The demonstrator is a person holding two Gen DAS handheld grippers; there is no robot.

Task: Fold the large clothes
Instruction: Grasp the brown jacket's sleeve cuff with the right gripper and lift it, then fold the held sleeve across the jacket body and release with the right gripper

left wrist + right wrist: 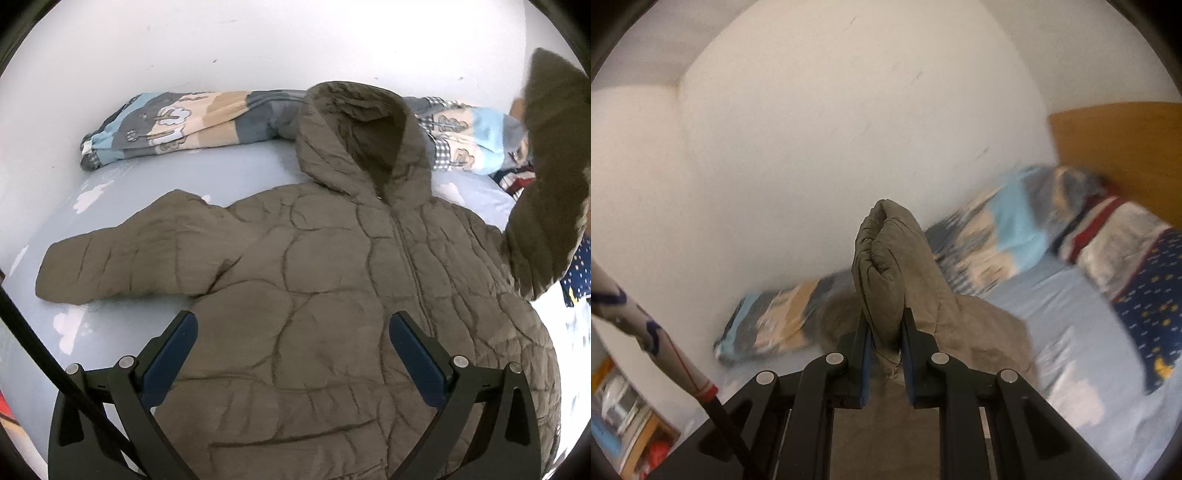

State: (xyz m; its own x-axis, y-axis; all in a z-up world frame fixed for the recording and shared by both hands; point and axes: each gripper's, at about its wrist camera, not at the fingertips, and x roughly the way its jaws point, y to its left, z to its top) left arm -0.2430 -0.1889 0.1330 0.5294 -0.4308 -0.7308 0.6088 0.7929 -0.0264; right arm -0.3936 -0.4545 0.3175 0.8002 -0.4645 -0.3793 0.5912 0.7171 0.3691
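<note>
An olive-brown quilted hooded jacket (332, 266) lies front up on the light blue bed sheet (155, 173), its hood toward the wall and one sleeve (122, 254) spread out to the left. My left gripper (293, 325) is open and empty, hovering over the jacket's lower body. The other sleeve (550, 177) is lifted in the air at the right edge. In the right wrist view my right gripper (886, 325) is shut on that sleeve's cuff (886, 266), which sticks up between the jaws.
A rolled patterned blanket (177, 122) lies along the white wall (258, 44) behind the hood. A navy dotted pillow (1148, 295) and a wooden headboard (1119, 147) are on the right. A cable (55, 369) crosses the lower left.
</note>
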